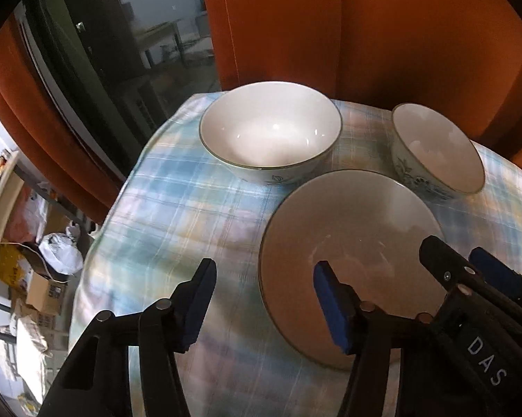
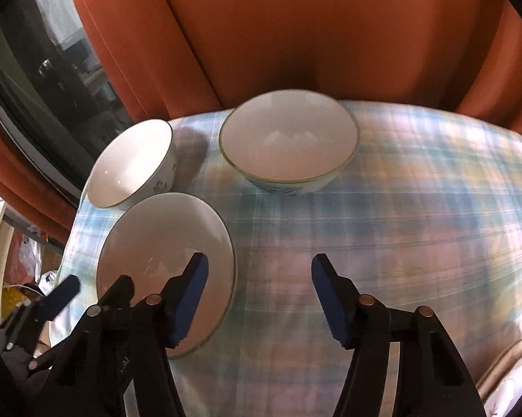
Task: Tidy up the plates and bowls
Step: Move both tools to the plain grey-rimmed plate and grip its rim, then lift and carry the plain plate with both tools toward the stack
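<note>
Spread over the whole tabletop: a plaid tablecloth (image 1: 177,215) in pale blue, green, peach and white, draping past the left edge. Behind the far edge, hanging in broad folds: orange curtains (image 1: 382,34). To the left of them, a dark glass window (image 1: 149,45) with a dim reflection of a room. Down beyond the left edge, on the floor: a white plastic bag (image 1: 60,253), cardboard boxes (image 1: 47,293) and other clutter too blurred to name. Past the near right corner, a pale cushion-like thing (image 2: 511,378), only partly seen.
</note>
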### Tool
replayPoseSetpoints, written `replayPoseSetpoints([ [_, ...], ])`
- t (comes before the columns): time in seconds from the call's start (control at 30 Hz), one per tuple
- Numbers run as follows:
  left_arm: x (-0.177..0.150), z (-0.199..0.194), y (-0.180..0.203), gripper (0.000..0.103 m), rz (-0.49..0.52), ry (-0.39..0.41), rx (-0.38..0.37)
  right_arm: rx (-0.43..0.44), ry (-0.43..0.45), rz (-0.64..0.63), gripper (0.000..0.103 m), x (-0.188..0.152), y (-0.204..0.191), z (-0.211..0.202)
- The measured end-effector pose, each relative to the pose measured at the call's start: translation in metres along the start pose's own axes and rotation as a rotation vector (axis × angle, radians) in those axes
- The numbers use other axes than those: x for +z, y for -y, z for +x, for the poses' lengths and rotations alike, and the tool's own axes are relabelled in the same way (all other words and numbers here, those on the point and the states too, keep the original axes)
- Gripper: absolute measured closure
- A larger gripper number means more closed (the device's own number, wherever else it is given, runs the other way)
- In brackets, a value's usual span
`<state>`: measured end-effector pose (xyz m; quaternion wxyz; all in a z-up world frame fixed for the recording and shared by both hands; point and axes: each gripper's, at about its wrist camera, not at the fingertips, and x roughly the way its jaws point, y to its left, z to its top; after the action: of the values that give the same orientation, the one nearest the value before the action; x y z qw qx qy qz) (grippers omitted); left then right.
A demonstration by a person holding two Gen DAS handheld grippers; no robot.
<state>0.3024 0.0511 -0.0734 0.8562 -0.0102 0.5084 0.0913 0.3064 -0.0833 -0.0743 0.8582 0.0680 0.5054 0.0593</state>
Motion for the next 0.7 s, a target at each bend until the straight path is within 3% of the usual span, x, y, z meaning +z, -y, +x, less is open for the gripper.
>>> replayPoseSetpoints([
  [0.07, 0.004, 0.01, -0.002, 0.044, 0.017, -0.008, -0.021, -0.006, -0.001, 0.001, 0.044, 0.002, -0.003, 0.006],
  [0.13, 0.008, 0.018, -0.001, 0.053, 0.044, -0.017, -0.044, -0.022, -0.003, 0.006, 0.049, 0.003, -0.007, 0.011],
  [0.37, 0.017, 0.036, 0.002, 0.066, 0.105, -0.05, -0.117, -0.052, -0.001, 0.041, 0.075, 0.007, -0.022, 0.026],
  [0.47, 0.019, 0.037, 0.005, 0.07, 0.126, -0.053, -0.161, -0.075, 0.01, 0.031, 0.077, 0.01, -0.031, 0.028],
  [0.7, 0.018, 0.034, 0.008, 0.071, 0.155, -0.063, -0.185, -0.091, -0.017, 0.081, 0.077, 0.01, -0.029, 0.028],
])
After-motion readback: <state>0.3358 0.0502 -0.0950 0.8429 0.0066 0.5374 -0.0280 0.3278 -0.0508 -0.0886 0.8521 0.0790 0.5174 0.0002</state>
